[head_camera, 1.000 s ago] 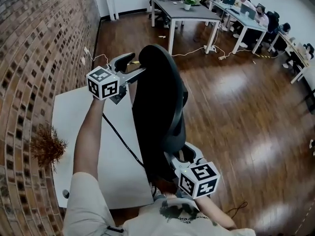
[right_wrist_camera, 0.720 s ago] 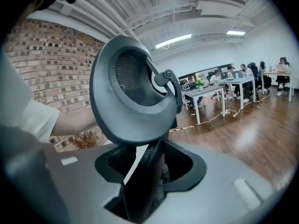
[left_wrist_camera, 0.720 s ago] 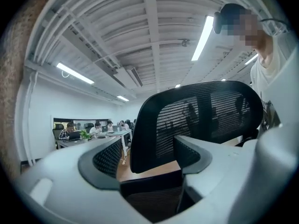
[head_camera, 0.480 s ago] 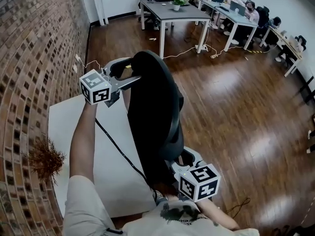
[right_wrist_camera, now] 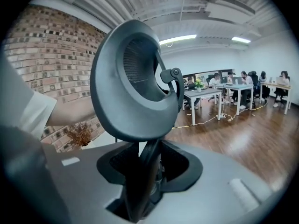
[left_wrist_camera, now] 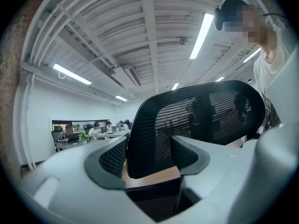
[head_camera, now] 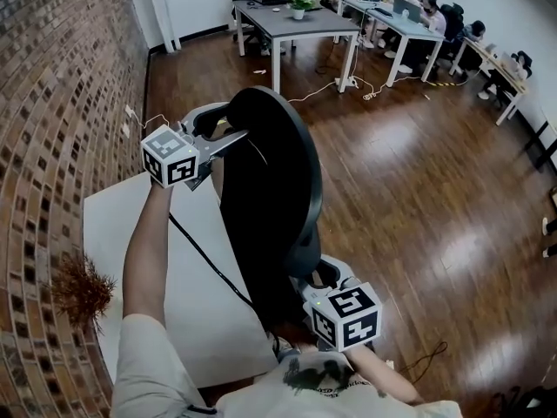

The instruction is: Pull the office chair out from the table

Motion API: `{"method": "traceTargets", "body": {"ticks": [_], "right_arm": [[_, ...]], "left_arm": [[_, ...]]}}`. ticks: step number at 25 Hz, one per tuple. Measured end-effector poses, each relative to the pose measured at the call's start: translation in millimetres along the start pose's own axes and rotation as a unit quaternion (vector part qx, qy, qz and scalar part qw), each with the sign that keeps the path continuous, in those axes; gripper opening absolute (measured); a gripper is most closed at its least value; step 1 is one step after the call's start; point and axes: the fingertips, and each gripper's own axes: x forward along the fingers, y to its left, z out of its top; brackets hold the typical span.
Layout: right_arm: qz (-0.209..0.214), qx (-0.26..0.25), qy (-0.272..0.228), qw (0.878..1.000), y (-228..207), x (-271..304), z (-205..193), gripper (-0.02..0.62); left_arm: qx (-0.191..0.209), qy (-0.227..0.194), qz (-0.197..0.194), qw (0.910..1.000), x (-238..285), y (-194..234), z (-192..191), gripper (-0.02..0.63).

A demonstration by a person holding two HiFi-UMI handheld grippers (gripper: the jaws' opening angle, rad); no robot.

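An open office with a brick wall [head_camera: 61, 103] on one side, a glossy wooden floor [head_camera: 418, 190], and people at desks far off. The chair [head_camera: 265, 207] stands close against the edge of the white bench [head_camera: 130, 233]. Its back is toward the person and open floor lies on its other side. Its seat and base are hidden under the back.

Handling, as a judgement: it is probably fairly heavy, but it should roll easily on this smooth floor if it has castors, which no view shows. The mesh panel is soft and would give under the jaws, while the frame round it is stiff. The frame is therefore the place to hold, low as well as high, so the back does not just tip. The smooth plastic may slip in a loose grip.

The left gripper [head_camera: 228, 125] straddles the top rim of the back. Its jaws have just been closing but are not yet pressing, and floor shows between one pad and the rim. The right gripper [head_camera: 320, 275] has also been closing, on a dark strut low on the back. It seems clamped there, though one pad's contact is hard to see.

The chair is black. Its back is tall, rounded and bowed, with see-through mesh in a smooth moulded rim and a hinged bracket on the frame.
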Motion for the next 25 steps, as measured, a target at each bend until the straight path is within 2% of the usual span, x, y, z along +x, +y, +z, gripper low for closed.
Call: {"method": "traceTargets", "body": {"ticks": [12,17,25], "right_arm": [[0.013,0.006,-0.008,1.0,-31.7,-10.8,5.4,0.146],[0.027,0.028,-0.022,0.999,-51.8,-17.3,5.7,0.155],[0.03,0.028,-0.029,0.999,-99.5,-26.9,14.2,0.175]], "left_arm": [[-0.005,0.008,0.02,0.9998,29.6,-3.0,3.8,0.311],[-0.009,0.013,0.025,0.9996,55.9,-8.5,4.4,0.311],[-0.006,0.017,0.038,0.9991,110.1,-15.0,7.2,0.307]]}}
